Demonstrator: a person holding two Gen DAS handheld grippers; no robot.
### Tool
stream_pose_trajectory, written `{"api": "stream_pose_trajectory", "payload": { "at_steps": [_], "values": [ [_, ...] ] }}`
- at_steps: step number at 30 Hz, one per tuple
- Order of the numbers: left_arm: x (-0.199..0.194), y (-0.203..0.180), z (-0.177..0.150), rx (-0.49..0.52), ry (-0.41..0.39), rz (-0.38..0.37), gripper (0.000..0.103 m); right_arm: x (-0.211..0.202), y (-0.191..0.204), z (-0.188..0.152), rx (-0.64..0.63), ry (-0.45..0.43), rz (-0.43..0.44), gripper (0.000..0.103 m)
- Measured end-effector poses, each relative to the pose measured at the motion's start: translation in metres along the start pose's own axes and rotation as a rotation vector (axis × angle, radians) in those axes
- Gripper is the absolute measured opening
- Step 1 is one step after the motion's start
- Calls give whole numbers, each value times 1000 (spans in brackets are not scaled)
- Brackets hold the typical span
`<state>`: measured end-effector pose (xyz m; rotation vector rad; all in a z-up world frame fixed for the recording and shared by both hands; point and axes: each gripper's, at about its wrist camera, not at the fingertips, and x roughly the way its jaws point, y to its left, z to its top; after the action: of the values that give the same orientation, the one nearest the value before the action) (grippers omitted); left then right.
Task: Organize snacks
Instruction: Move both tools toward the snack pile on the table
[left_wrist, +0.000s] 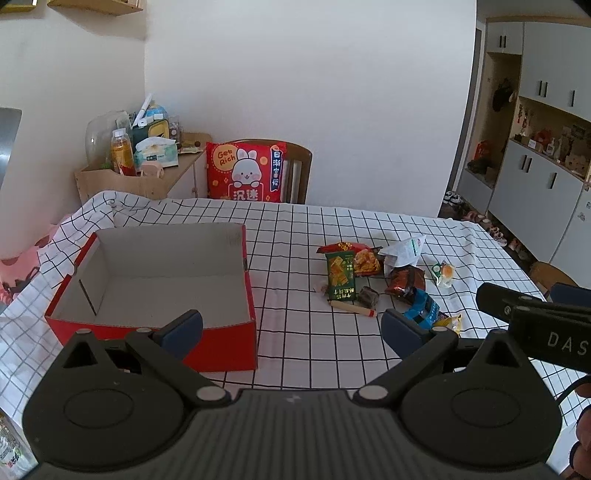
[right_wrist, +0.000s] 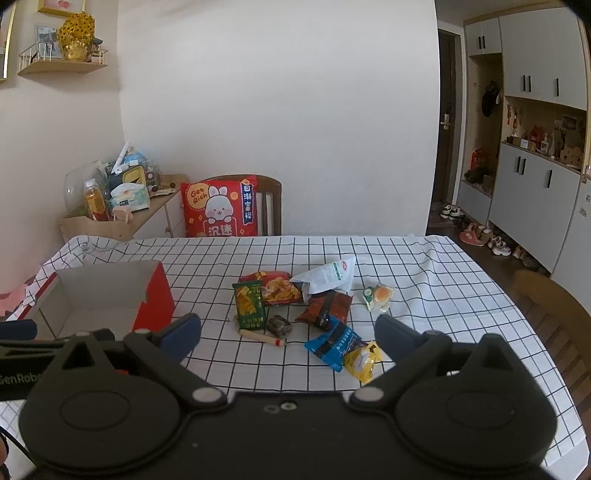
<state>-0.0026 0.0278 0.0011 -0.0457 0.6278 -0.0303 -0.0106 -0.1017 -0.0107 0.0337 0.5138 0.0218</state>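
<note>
Closest to the left wrist camera is the left gripper (left_wrist: 291, 325), black with blue pads, its jaws spread wide and holding nothing. It hangs above the white tablecloth with a black grid (left_wrist: 314, 350). Just beyond its left finger stands the red cardboard box with a grey inside (left_wrist: 155, 280), open at the top. As far as this view shows, the box has nothing in it. To the right of the box, well apart from it, lies the pile of snacks: a green flat packet (left_wrist: 340, 275), a red-orange bag (left_wrist: 360, 258), a white crumpled bag (left_wrist: 404, 251), a thin stick-shaped sausage snack (left_wrist: 352, 308) and a blue packet (left_wrist: 424, 306). From the right edge comes the body of the other tool.

From the right wrist camera, the right gripper (right_wrist: 288, 336) is nearest, also wide open and empty, above the cloth in front of the pile. Between its fingers I can see the blue packet and a small yellow packet (right_wrist: 364, 360) touching it. A small clear packet with an orange centre (right_wrist: 378, 297) lies apart on the right.

My judgement: the task is at the very start. No snack is in the box, and all of them are left to move.
</note>
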Motion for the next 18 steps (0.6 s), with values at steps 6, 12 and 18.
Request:
{"api": "stream_pose_trajectory", "payload": {
  "at_steps": [6,12,18],
  "values": [
    [-3,-1,3,33,-14,12,103,-4,2,1,8,-3,-10,101],
    [-1,2,11,17,11,24,103,-8,4,4,10,-27,-25,101],
    [-4,-2,16,30,17,16,103,-11,4,9,8,-38,-39,100]
  ]
}}
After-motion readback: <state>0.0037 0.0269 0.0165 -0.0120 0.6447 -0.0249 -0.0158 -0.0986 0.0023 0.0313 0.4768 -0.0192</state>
